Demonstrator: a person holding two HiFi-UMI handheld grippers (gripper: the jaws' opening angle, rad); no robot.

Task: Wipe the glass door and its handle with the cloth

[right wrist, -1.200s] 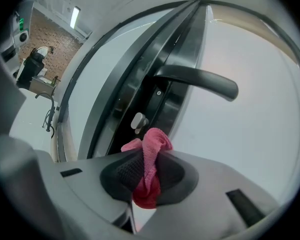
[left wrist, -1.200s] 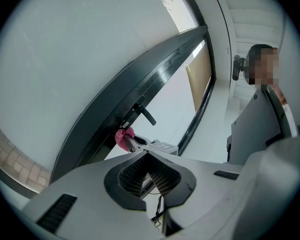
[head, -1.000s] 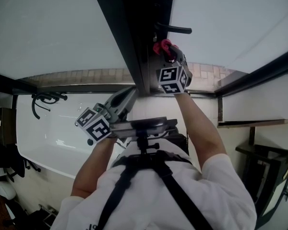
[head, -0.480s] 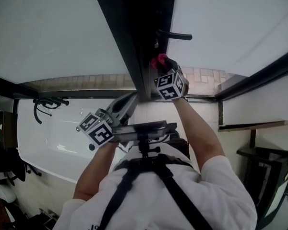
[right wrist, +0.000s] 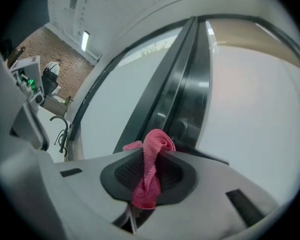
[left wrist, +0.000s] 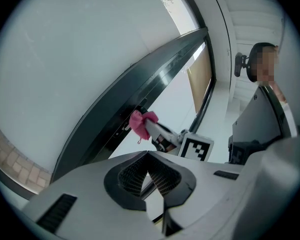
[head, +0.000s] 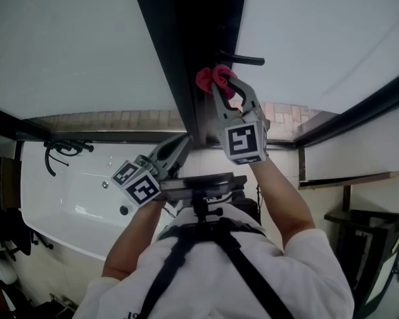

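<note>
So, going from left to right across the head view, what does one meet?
Black hooks → left gripper → right gripper, its tongs shut on the pink cloth → black stand.

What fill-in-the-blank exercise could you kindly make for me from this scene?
1. The right gripper is shut on a ____ cloth.
2. The left gripper has its jaws together, and between them there is ____.
3. The door handle is ____ in colour.

Missing words: pink; nothing; black
</note>
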